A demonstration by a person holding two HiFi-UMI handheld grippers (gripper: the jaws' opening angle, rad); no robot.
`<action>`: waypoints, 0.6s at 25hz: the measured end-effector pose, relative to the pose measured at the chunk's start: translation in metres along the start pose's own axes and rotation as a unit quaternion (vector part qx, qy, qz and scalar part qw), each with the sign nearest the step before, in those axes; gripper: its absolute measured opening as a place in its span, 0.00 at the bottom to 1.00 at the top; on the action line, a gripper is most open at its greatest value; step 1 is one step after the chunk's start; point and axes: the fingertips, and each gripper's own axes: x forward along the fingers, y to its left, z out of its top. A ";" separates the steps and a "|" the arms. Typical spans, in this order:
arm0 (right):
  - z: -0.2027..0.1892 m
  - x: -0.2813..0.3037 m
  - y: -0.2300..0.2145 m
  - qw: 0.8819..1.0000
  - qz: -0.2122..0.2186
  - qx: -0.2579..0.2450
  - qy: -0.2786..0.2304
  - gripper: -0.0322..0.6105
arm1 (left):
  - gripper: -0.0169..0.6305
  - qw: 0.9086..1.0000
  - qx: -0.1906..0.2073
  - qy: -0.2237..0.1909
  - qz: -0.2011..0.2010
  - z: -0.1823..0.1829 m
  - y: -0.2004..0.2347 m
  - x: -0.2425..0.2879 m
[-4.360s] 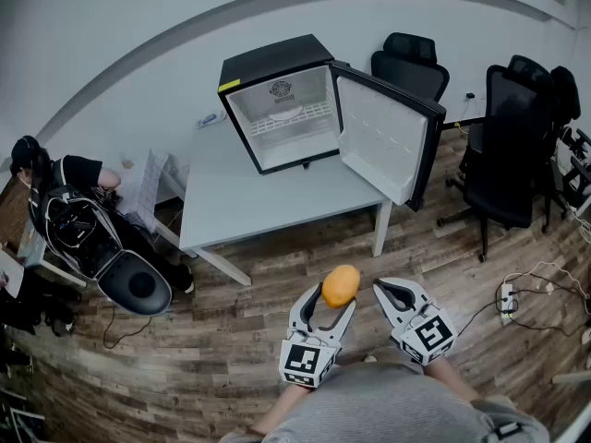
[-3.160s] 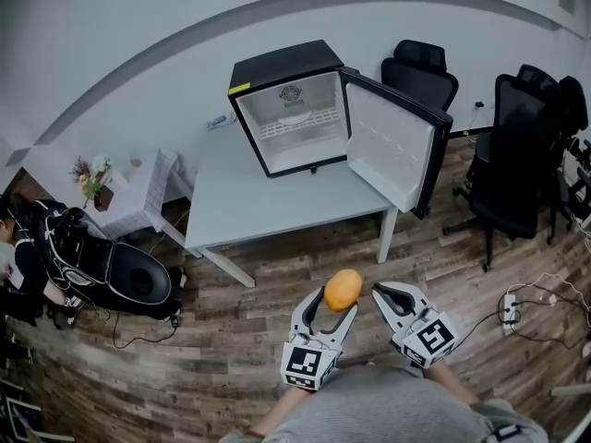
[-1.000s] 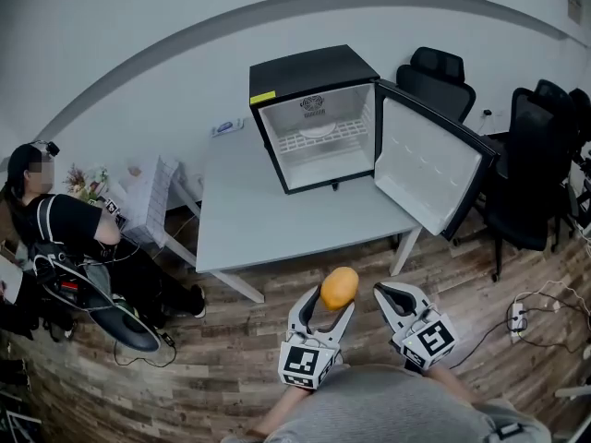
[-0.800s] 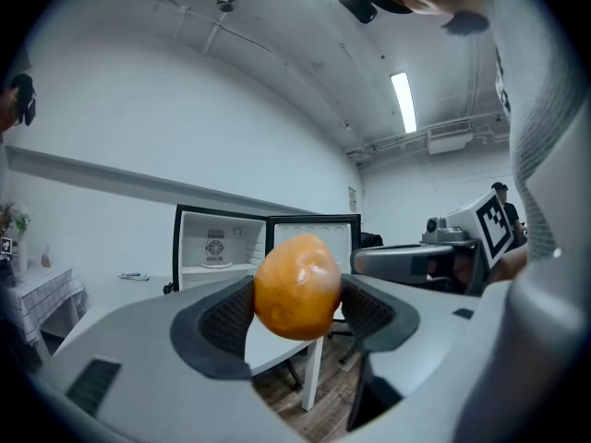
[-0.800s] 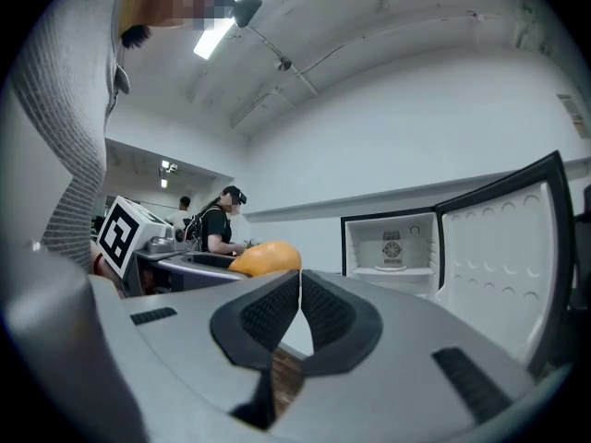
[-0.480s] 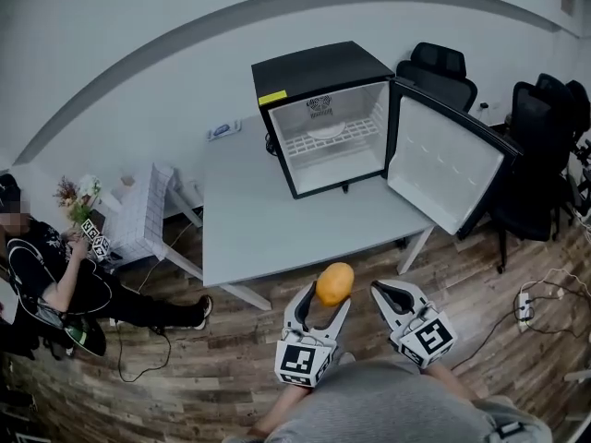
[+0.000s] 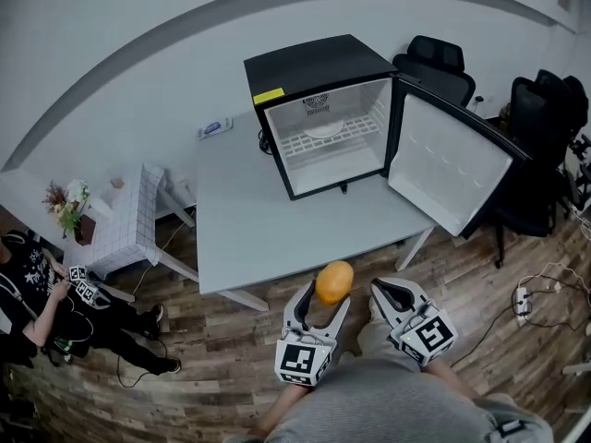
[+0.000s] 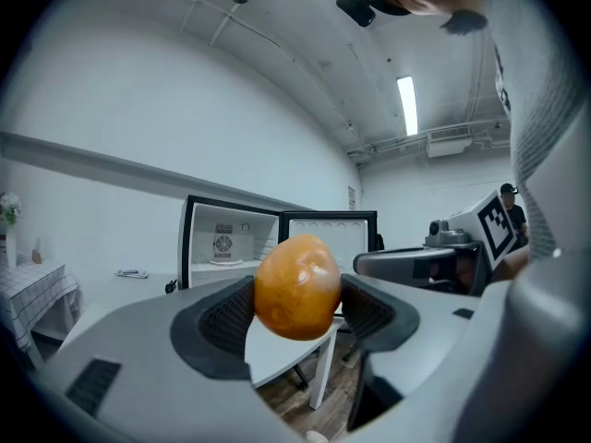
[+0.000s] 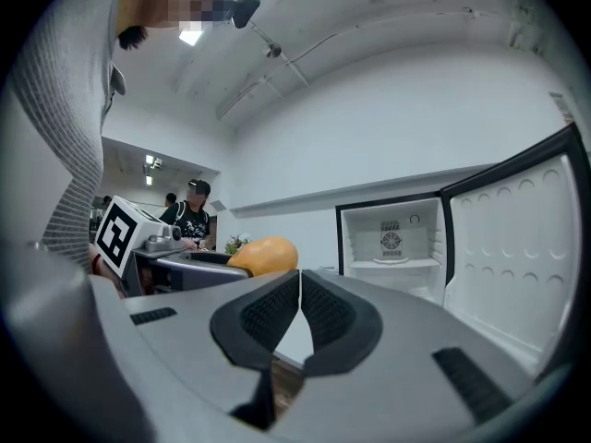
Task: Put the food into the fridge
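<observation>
The grey bench (image 7: 277,220) nearer now, I'm carrying the round orange fruit (image 8: 296,286) pinched in left fingers (image 8: 222,317), right fingers (image 9: 264,317) pressed together, needing a reach into the open black fridge (image 7: 319,63).

Place: an office room
Signs: black swivel chairs (image 7: 434,58), plain grey table (image 7: 277,220), wood-look floor (image 7: 185,395), ceiling strip lights (image 8: 406,104)

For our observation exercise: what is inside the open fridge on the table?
The fridge holds a white wire shelf and no food that shows. The space just under its top is hidden in the head view.
</observation>
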 end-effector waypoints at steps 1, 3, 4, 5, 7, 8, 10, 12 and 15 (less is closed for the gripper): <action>0.000 0.005 -0.004 1.000 0.001 0.001 0.000 0.07 | 0.50 1.000 0.000 0.000 0.001 0.000 0.003 0.004; 0.000 0.015 -0.011 1.000 0.006 0.000 0.000 0.07 | 0.50 1.000 0.000 0.001 0.003 0.000 0.010 0.014; 0.000 0.021 -0.015 1.000 0.008 0.000 -0.001 0.07 | 0.50 1.000 -0.002 0.002 0.005 0.000 0.014 0.019; 0.001 0.026 -0.020 1.000 0.010 0.001 -0.001 0.07 | 0.50 1.000 -0.003 0.003 0.007 -0.001 0.018 0.025; 0.002 0.039 -0.033 1.000 0.012 0.001 -0.003 0.07 | 0.50 1.000 -0.005 0.004 0.009 0.000 0.026 0.038; 0.002 0.045 -0.039 1.000 0.013 0.001 -0.003 0.07 | 0.50 1.000 -0.004 0.004 0.009 0.001 0.029 0.045; 0.002 0.057 -0.054 1.000 0.012 0.004 -0.002 0.07 | 0.50 1.000 -0.003 0.003 0.009 0.002 0.037 0.060; 0.003 0.068 -0.068 1.000 0.012 0.006 -0.002 0.07 | 0.50 1.000 -0.004 0.001 0.007 0.005 0.044 0.077; 0.006 0.084 -0.091 1.000 0.014 0.005 -0.004 0.07 | 0.50 1.000 -0.004 -0.002 0.006 0.012 0.053 0.104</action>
